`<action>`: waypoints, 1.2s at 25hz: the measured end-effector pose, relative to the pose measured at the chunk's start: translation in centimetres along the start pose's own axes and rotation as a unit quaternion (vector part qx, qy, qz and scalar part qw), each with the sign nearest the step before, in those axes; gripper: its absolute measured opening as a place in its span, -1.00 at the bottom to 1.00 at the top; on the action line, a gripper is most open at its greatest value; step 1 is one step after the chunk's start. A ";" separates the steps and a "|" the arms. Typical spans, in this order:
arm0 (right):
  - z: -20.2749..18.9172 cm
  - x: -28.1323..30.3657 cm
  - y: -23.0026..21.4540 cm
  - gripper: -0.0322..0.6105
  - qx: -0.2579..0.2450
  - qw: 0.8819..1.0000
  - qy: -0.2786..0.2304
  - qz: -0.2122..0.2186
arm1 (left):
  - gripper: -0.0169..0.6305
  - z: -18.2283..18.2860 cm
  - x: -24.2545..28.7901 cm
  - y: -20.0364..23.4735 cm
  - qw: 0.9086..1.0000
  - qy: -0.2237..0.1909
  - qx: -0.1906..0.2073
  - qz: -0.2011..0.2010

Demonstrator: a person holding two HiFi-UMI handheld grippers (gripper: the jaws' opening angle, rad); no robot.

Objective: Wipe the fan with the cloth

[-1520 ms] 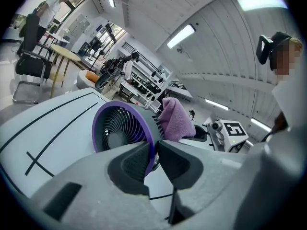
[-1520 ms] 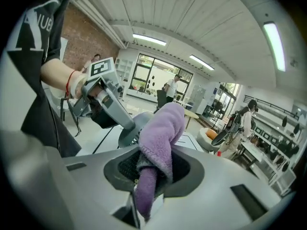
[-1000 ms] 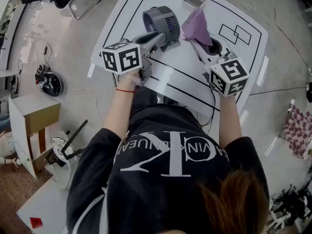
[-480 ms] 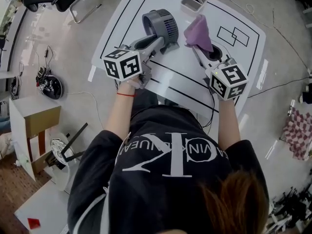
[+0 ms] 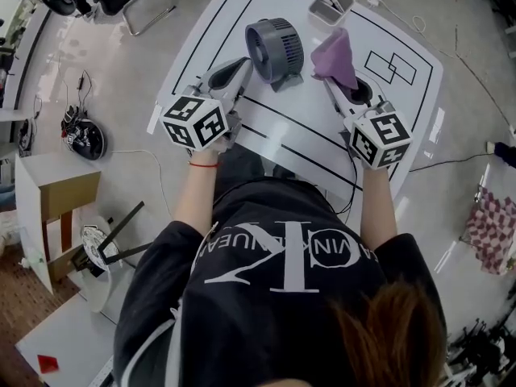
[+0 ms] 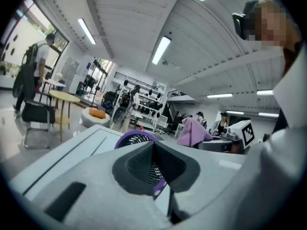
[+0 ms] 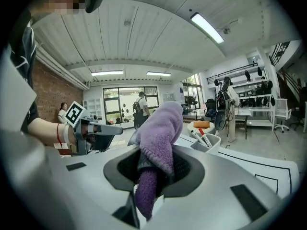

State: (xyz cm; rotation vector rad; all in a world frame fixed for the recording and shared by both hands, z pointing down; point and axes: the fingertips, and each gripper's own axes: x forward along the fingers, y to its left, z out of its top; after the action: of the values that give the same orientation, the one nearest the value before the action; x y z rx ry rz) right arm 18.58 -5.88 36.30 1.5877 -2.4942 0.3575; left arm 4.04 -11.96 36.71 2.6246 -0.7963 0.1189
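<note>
- Fan is shown standing on the white table, in the far half of the tabletop among black marked lines, its round grille visible from above.
- Purple cloth is clamped in the right gripper, whose jaws are pressed on its lower fold. The bunched upper part is raised above the jaw tips, just right of the fan and apart from it.
- In the right gripper view the cloth is seen pinched between the dark pads, with one end hanging below them.
- The left gripper is held just beside the fan's left side. Its jaws have just been closing and are brought together, with nothing caught between them.
- In the left gripper view the fan is glimpsed past the closed jaw tips, and the cloth is seen farther right.
- A small white tub holding pens is set near the table's far edge, behind the cloth.
</note>
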 end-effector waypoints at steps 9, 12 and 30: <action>1.1 -0.4 0.5 -0.59 -0.015 1.000 -0.014 -0.005 | -0.91 4.2 -4.3 1.7 0.985 -0.105 0.102 0.090; 1.0 -0.4 0.8 -0.59 -0.018 1.000 -0.013 -0.004 | -0.91 4.9 -5.2 2.0 0.979 -0.128 0.113 0.108; 0.9 -0.9 1.1 -0.59 -0.015 0.999 -0.028 -0.016 | -0.91 5.7 -7.4 2.5 0.966 -0.158 0.141 0.150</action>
State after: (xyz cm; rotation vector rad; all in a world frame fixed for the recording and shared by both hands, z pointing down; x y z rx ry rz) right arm 17.97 -4.95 35.10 1.6455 -2.4996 0.2754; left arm -3.72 -12.23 30.92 2.8067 -1.3765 -0.1169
